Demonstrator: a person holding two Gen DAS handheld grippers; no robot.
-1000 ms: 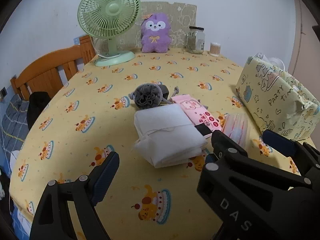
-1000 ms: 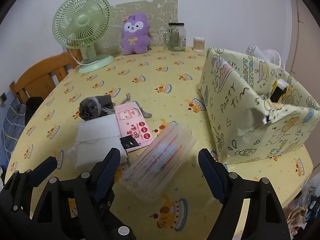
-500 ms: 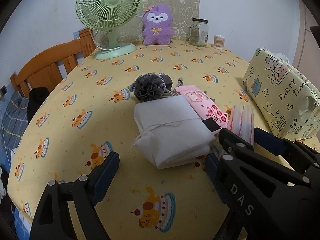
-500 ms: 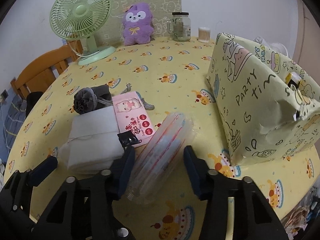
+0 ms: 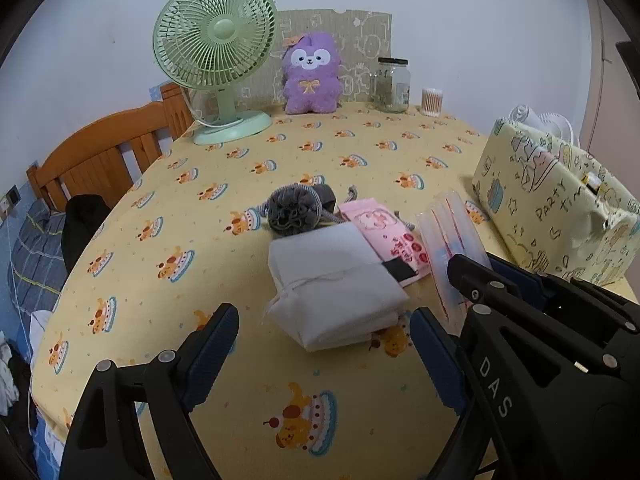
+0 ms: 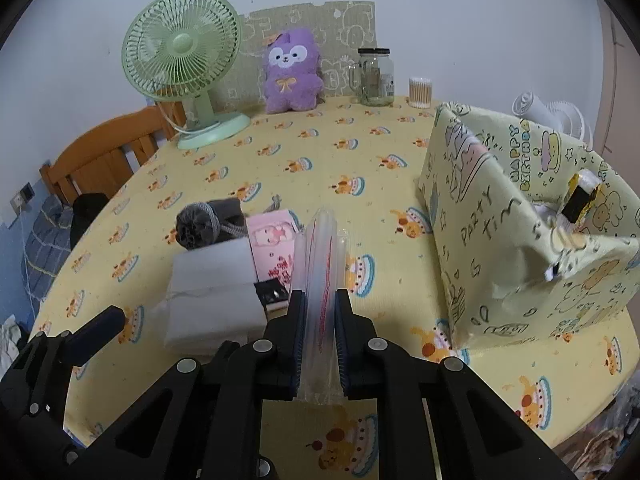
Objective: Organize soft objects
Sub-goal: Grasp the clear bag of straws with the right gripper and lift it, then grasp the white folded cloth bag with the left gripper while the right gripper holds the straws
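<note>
A clear plastic pack of masks (image 6: 320, 248) stands on edge between the pads of my right gripper (image 6: 320, 300), whose jaws are closing and press it from both sides. In the left wrist view the same pack (image 5: 448, 240) rises from that gripper. Left of it lie a pink packet (image 6: 272, 240), a white folded cloth bundle (image 5: 336, 280) tied with string, and a grey drawstring pouch (image 5: 294, 210). My left gripper (image 5: 322, 322) hangs open just in front of the white bundle, touching nothing.
A yellow party-print box (image 6: 520, 240) stands open at the right on the yellow tablecloth (image 5: 200, 240). Along the far edge are a green fan (image 5: 216, 52), a purple plush (image 5: 312, 76), a glass jar (image 5: 390, 84) and a cotton swab tub (image 5: 431, 101). A wooden frame (image 5: 104, 160) stands left.
The right gripper's jaws went from wide apart to squeezing the clear pack, which tipped from lying flat up onto its edge. The left gripper stayed open and in place.
</note>
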